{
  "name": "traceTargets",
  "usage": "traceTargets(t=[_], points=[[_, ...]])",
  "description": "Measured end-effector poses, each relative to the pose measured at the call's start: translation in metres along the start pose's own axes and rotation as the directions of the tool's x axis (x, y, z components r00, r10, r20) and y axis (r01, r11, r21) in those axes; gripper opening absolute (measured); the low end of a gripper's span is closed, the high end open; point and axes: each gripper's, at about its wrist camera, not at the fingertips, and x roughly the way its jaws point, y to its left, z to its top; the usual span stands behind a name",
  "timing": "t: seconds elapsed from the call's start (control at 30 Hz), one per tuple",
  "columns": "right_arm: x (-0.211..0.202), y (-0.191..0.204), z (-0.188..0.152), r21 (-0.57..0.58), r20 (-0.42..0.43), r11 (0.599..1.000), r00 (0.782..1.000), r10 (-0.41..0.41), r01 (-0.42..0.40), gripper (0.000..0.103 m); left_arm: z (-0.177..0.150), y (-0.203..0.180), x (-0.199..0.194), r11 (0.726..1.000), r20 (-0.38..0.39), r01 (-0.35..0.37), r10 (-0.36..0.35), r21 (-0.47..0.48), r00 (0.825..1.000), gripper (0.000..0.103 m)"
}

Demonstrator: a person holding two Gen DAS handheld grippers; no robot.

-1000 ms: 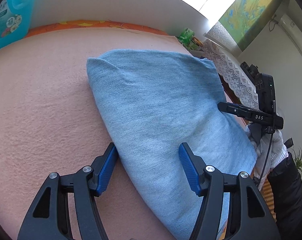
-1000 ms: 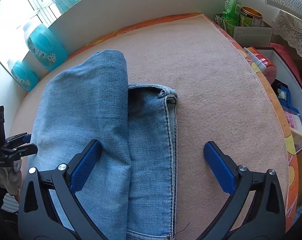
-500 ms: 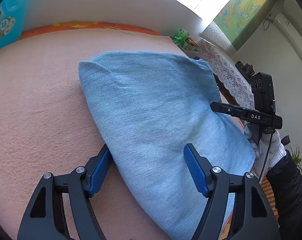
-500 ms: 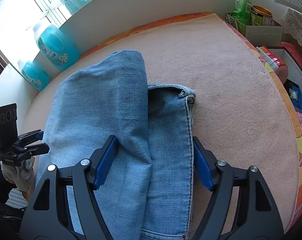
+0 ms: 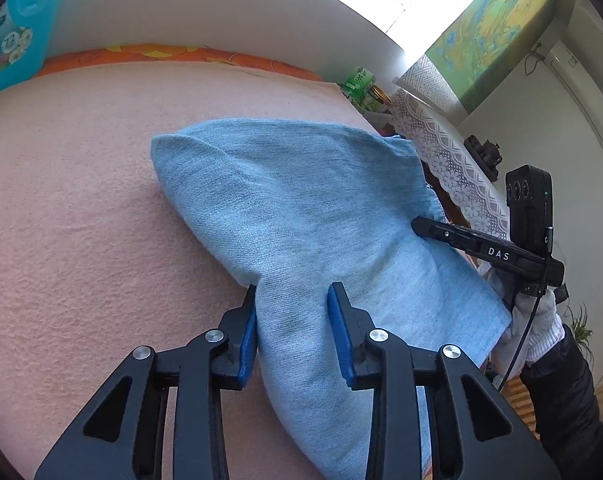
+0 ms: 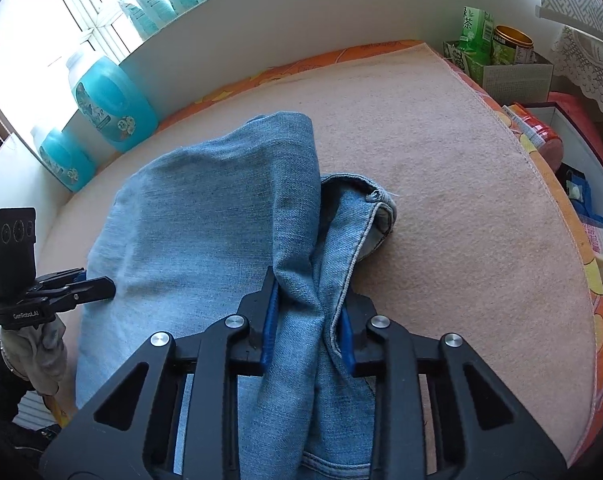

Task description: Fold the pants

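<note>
The bench [image 6: 461, 208], under a pink blanket, carries the pants [image 5: 309, 216], already doubled into a thick bundle lying across its middle, one folded layer over the waistband side. I judge both grips are set on the near edge so the bundle can be lifted or turned over for a further fold; this is inference only. My left claw [image 5: 291, 320] straddles the bundle's left near corner, blue pads touching denim on each side, closed on the pants though the gap remains fairly wide. My right claw [image 6: 307, 320] is clamped tight on the pants, the cloth bunched into ridges between its pads, beside the stitched seam. Blue detergent jugs [image 6: 113, 108] stand on the sill behind, well apart from the work. A box [image 6: 513, 76] off the far right corner holds a green carton [image 6: 475, 28] printed with Chinese characters for green tea. Legible writing: "DAS" on the right claw's finger in the left view; "GenRobot.AI", small, on the left claw's body; "72" on a jug label.
</note>
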Motion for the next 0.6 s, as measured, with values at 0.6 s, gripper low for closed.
traceTargets(t=[0.6], points=[[-0.013,0.012,-0.001,0.035,0.061,0.999,0.998,-0.014,0.012,0.019,0.000,-0.012,0.000,0.998,0.042,-0.017,0.014,0.068,0.999,0.020]])
